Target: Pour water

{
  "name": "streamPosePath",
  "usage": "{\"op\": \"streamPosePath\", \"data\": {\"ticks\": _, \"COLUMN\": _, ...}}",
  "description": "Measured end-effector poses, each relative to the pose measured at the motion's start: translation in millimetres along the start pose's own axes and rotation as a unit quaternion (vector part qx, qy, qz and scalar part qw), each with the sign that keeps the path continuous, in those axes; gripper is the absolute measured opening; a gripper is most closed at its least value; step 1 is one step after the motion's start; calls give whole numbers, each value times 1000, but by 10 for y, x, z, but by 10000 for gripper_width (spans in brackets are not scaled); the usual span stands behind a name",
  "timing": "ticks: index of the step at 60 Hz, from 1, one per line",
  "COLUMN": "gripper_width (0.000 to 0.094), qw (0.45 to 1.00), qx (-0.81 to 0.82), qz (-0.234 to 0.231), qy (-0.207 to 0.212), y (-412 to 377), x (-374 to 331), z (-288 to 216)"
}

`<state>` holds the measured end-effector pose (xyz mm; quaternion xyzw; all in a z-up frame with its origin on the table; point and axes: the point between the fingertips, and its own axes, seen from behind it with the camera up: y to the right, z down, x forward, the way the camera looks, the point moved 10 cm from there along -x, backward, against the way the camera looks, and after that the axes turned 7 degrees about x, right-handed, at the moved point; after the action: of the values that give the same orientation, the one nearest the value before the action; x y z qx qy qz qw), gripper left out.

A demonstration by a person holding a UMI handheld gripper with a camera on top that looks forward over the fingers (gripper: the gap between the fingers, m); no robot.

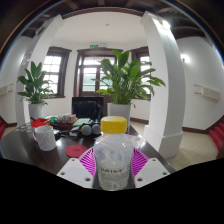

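A clear plastic bottle with a yellow cap stands upright between my gripper's two fingers. The pink pads press on both of its sides, so the fingers are shut on it. A white cup stands on the dark table to the left, beyond the fingers. A small red round thing lies on the table between the cup and the bottle.
Several small items, some red, clutter the table behind the cup. A dark chair or monitor stands beyond them. Large potted plants stand at the left and centre. A white pillar rises at the right.
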<state>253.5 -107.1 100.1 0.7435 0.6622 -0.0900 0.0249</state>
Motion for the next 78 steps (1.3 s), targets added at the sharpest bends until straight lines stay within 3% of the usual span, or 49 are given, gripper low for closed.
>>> {"op": "streamPosePath", "data": {"ticks": 16, "gripper_width": 392, "qw": 998, "qx": -55, "qz": -6, "qy": -8, "y": -156, "x": 26, "z": -69}}
{"op": "streamPosePath", "data": {"ticks": 26, "gripper_width": 392, "qw": 970, "qx": -243, "qz": -20, "qy": -13, "y": -575, "x": 340, "z": -359}}
{"op": "streamPosePath", "data": {"ticks": 38, "gripper_width": 390, "qw": 862, "qx": -505, "qz": -40, "qy": 10, "y": -1160, "x": 752, "z": -571}}
{"op": "streamPosePath", "data": {"ticks": 62, "gripper_width": 406, "qw": 550, "qx": -829, "qz": -3, "qy": 101, "y": -1958, "x": 1245, "z": -524}}
{"op": "streamPosePath", "data": {"ticks": 71, "gripper_width": 406, "qw": 502, "qx": -858, "qz": 4, "qy": 112, "y": -1996, "x": 1337, "z": -465}}
{"op": "streamPosePath", "data": {"ticks": 78, "gripper_width": 405, "qw": 526, "qx": -845, "qz": 3, "qy": 98, "y": -1952, "x": 1342, "z": -452}}
